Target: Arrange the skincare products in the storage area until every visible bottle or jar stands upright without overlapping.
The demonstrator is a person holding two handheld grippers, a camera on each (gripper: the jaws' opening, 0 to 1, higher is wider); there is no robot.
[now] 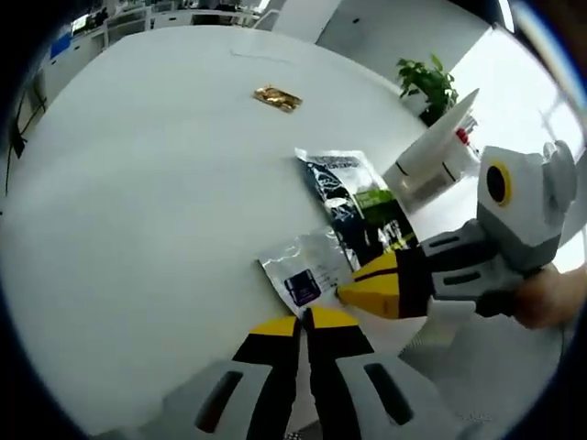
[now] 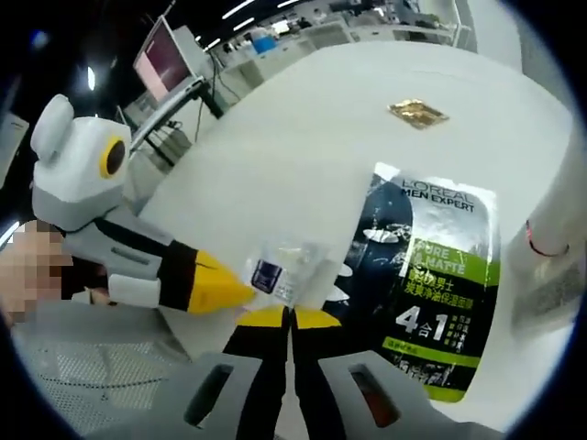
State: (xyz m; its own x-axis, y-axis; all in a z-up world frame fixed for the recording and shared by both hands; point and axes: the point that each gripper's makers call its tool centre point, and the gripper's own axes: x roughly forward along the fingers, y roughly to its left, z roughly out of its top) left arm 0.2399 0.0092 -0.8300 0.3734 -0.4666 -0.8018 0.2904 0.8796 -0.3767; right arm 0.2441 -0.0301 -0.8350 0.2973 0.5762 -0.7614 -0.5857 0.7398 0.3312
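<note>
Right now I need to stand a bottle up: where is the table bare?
Bare table stretches away from the sachets, up to the small gold packet. It is crowded where the left claw and right claw meet at the clear sachet, beside the dark sachet and white tube.
</note>
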